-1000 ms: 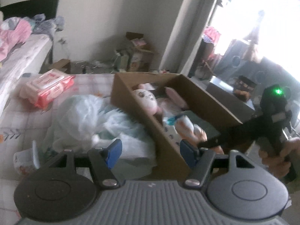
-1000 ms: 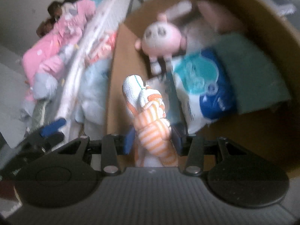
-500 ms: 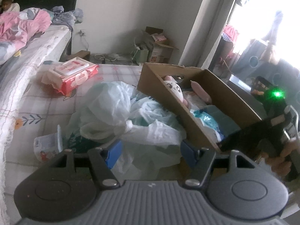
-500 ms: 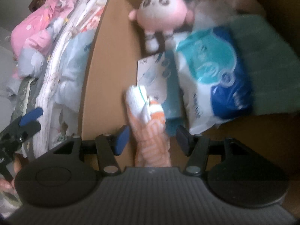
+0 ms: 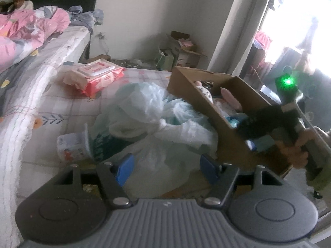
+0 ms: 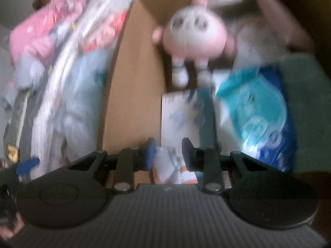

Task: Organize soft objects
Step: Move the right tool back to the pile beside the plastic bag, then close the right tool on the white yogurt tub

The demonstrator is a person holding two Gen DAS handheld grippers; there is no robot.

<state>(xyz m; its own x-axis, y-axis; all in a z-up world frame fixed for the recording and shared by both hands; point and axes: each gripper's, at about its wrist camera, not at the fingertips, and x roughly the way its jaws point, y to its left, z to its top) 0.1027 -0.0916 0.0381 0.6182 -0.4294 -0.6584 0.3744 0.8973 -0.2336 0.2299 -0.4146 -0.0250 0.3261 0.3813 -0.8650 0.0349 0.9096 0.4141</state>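
right gripper [image 6: 167,156]: jaws just closed in, now narrow, with the orange-and-white striped cloth [image 6: 172,168] between them; too blurred to tell whether the pads actually press on it. It sits low in the cardboard box [image 6: 132,78], by the box's left wall. Just beyond the tips: white paper pack [image 6: 180,115]; right of it a blue-teal wipes pack [image 6: 256,115], then a green cloth [image 6: 306,107]. Further ahead, pink plush toy [image 6: 194,35]

left gripper [image 5: 166,168]: jaws wide apart, holding nothing, tips over a crumpled pale plastic bag [image 5: 153,115] on the mattress [image 5: 53,107]. Left of the fingers a toppled white cup [image 5: 73,145]; further ahead-left a red wipes pack [image 5: 97,76]. The box is ahead-right, with a hand [image 5: 298,144] on the other gripper's handle over it
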